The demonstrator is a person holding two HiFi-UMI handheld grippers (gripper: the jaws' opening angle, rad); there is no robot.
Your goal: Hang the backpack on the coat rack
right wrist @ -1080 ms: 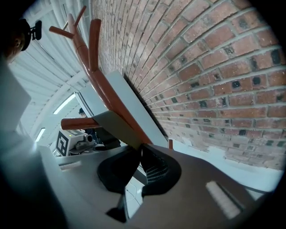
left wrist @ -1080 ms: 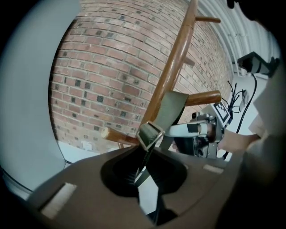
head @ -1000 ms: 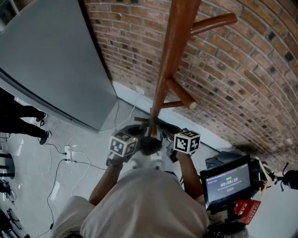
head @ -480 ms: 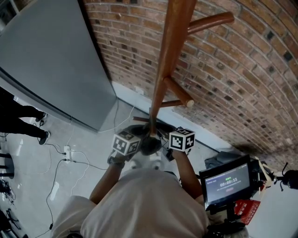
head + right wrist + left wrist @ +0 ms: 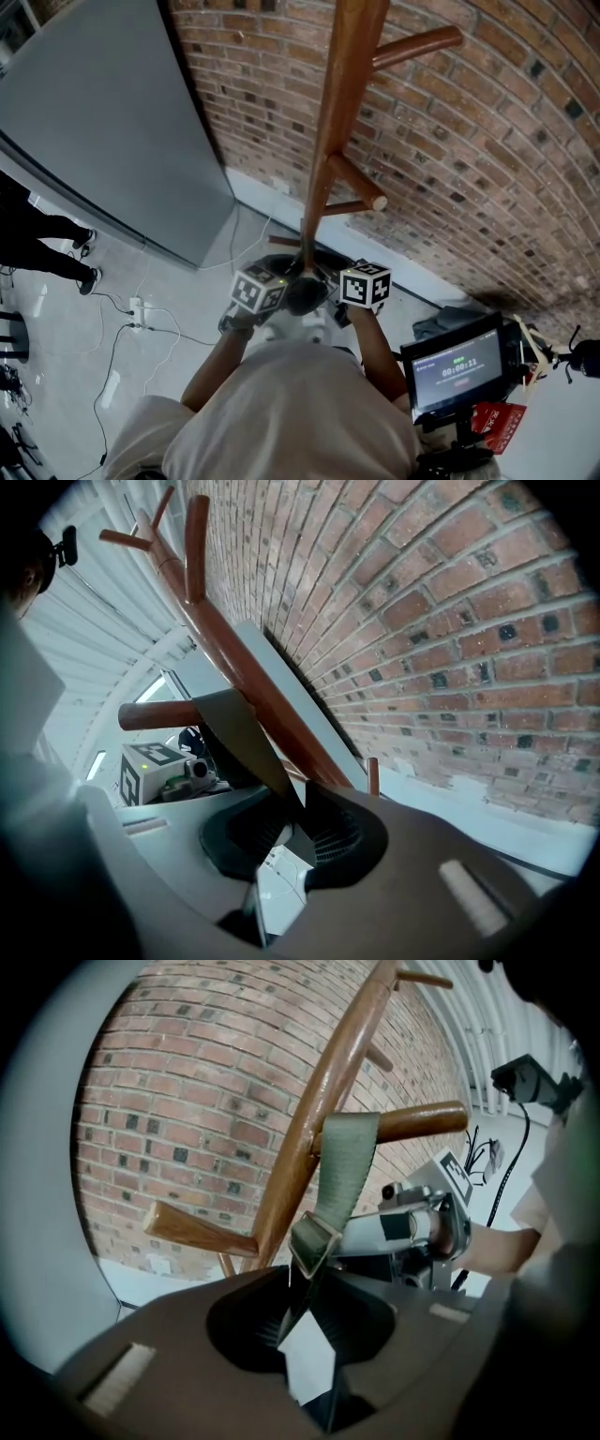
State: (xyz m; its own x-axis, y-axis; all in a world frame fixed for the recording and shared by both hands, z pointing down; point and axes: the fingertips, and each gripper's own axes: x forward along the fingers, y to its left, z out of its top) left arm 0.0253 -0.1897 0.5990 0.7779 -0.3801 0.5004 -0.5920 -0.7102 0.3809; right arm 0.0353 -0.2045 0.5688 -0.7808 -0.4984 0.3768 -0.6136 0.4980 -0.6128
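The wooden coat rack (image 5: pixel 342 122) rises in front of the brick wall. An olive backpack strap (image 5: pixel 345 1162) is looped over one of its pegs (image 5: pixel 422 1119) and runs down through a buckle (image 5: pixel 312 1241). The dark backpack (image 5: pixel 302 292) hangs by the pole between the two marker cubes. My left gripper (image 5: pixel 305 1335) has the strap between its jaws, which have just been opening, and a gap shows beside it. My right gripper (image 5: pixel 281 841) has the strap (image 5: pixel 246 738) between its jaws in the same way, and they too have just been opening. In the head view the left gripper (image 5: pixel 267 286) and right gripper (image 5: pixel 352 286) flank the pole.
A grey panel (image 5: pixel 103 122) leans against the brick wall (image 5: pixel 469 169) at the left. Cables and a power strip (image 5: pixel 136 309) lie on the floor. A person's legs (image 5: pixel 47 244) stand at the far left. A screen on a stand (image 5: pixel 459 366) is at the lower right.
The left gripper's cube has drifted a little right, toward the pole. The right gripper has stayed about where it was.
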